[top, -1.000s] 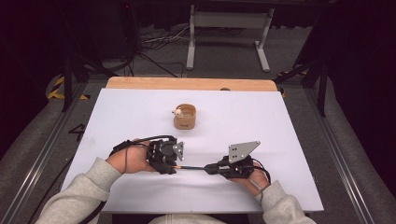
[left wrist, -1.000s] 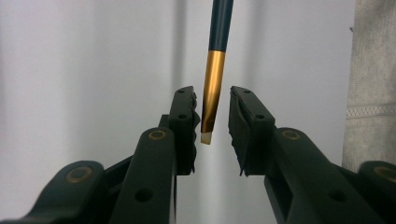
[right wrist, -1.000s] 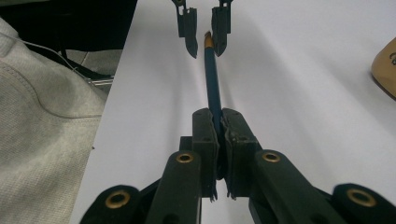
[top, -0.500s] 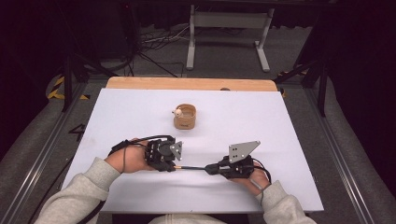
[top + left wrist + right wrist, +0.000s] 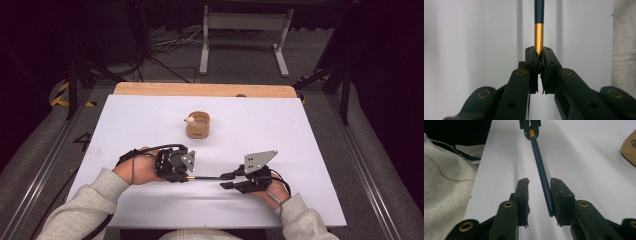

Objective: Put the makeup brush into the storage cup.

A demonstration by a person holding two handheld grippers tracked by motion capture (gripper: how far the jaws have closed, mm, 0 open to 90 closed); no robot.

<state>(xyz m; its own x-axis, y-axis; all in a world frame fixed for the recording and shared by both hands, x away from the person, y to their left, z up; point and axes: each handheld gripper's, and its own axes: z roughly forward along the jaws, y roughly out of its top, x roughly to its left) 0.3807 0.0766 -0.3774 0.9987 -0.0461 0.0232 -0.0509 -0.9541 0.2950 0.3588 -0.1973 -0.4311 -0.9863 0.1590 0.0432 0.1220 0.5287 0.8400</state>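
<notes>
So you're working over the white counter [image 5: 150, 115], and everything's sitting pretty close to that little wooden cup [image 5: 199, 125] out in the middle of it. Your two hands are parked on your side of the cup, nearer to you, with the left tongs [image 5: 189, 176] just this side of it and the right tongs [image 5: 227, 180] further off toward your right.

The thing you're handling is a thin dark blue stick with a gold band at one end [image 5: 206, 177], a pen or brush handle from the looks of it. It's lying level between the two tongs, on your side of the cup and well apart from it.

Your left tongs [image 5: 539, 60] are clamping tight on the gold end [image 5: 539, 37]. Your right tongs [image 5: 539, 195] have just been opening: they're standing a bit apart now, with the blue end of the stick [image 5: 542, 177] leaning along one of the pads [image 5: 560, 195] and a clear gap to the other, so they're not gripping it.
</notes>
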